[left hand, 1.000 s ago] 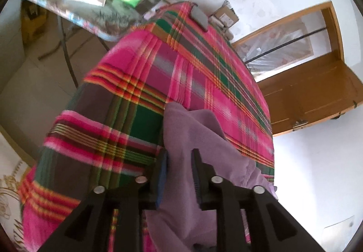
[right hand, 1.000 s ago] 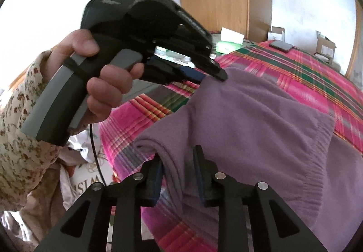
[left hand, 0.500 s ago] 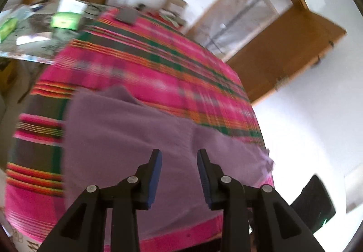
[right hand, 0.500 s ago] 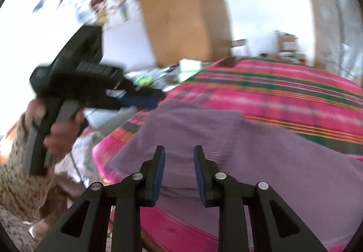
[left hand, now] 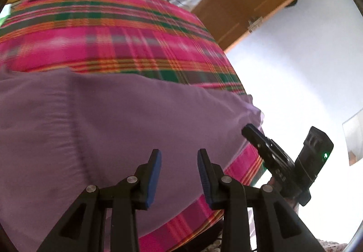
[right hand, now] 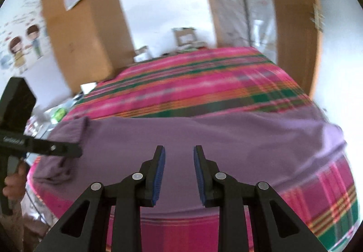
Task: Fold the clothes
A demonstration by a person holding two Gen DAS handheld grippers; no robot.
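Garment: I am seeing the soft purple knit garment lying spread across the near edge of the pink, green and orange plaid bedcover.
Left gripper: I am holding it wide apart and empty above the cloth.
Right gripper: I am keeping it parted, gripping nothing.
Bunching: one end is lying rumpled.
Care: I am judging that pinching edges, not mid-panel, is giving cleaner creases.

Plaid blanket — wooden wardrobe behind
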